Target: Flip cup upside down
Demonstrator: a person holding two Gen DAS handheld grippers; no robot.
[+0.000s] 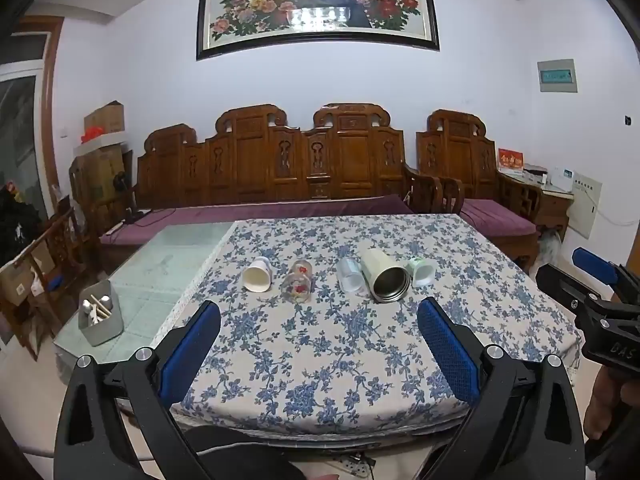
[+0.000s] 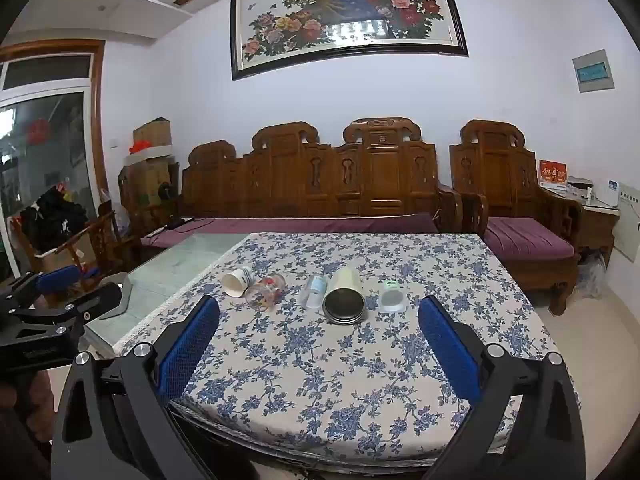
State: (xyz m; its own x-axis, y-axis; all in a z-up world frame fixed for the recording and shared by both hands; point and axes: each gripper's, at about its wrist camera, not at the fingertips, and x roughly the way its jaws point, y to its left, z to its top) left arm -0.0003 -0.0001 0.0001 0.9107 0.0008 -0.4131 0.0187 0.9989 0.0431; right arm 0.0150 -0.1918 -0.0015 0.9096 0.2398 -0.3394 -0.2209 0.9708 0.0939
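Carved wooden sofa [image 1: 304,160], peacock painting [image 1: 316,4], grey utensil caddy [image 1: 100,314].

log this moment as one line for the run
stage: before reach | left gripper: open, empty | right gripper: open, empty | five cups: on their sides

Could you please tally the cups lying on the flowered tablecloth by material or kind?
White paper cup: 1
Clear glass cup with red flower print: 1
Clear plastic cup: 1
Pale green metal tumbler with steel mouth: 1
Small white cup with green print: 1
Total: 5, all on their sides.
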